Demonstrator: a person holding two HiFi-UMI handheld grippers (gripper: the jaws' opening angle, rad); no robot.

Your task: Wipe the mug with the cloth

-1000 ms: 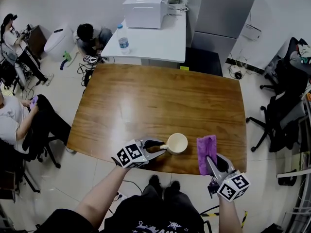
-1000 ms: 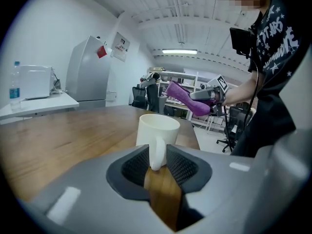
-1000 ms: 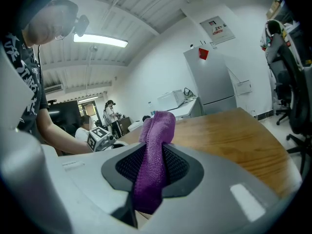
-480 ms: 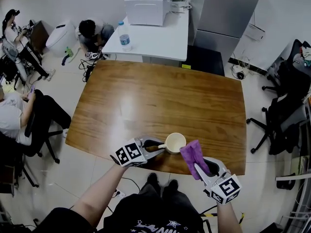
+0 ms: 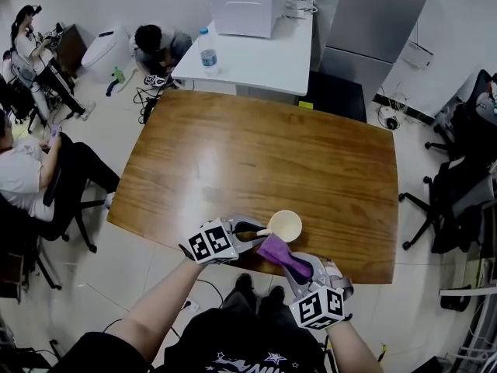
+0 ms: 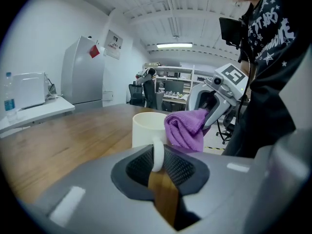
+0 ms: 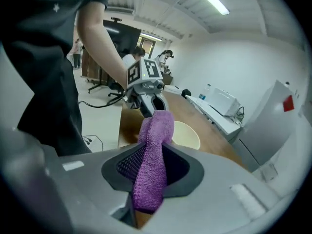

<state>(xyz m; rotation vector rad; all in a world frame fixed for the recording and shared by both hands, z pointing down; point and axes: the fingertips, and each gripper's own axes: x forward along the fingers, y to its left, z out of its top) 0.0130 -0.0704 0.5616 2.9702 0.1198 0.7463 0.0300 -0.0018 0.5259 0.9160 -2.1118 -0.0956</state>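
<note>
A cream mug [image 5: 286,224] stands near the front edge of the wooden table [image 5: 264,162]. My left gripper [image 5: 250,235] is shut on the mug's handle [image 6: 157,154], which shows pinched between its dark pads in the left gripper view. My right gripper [image 5: 293,267] is shut on a folded purple cloth [image 5: 278,252]. The cloth [image 6: 186,128] reaches up to the mug's near side [image 6: 146,129] and touches it just below the rim. In the right gripper view the cloth [image 7: 152,165] runs between the jaws towards the mug [image 7: 186,134].
A white side table [image 5: 256,53] behind the wooden one carries a water bottle [image 5: 207,50] and a white printer [image 5: 250,6]. People sit at the left [image 5: 23,177] and far left. Office chairs [image 5: 458,200] stand at the right. A grey cabinet [image 5: 373,22] is at the back.
My right gripper has swung the purple cloth left from the table's front right to the mug's side. The left gripper's jaws have closed on the mug's handle.
</note>
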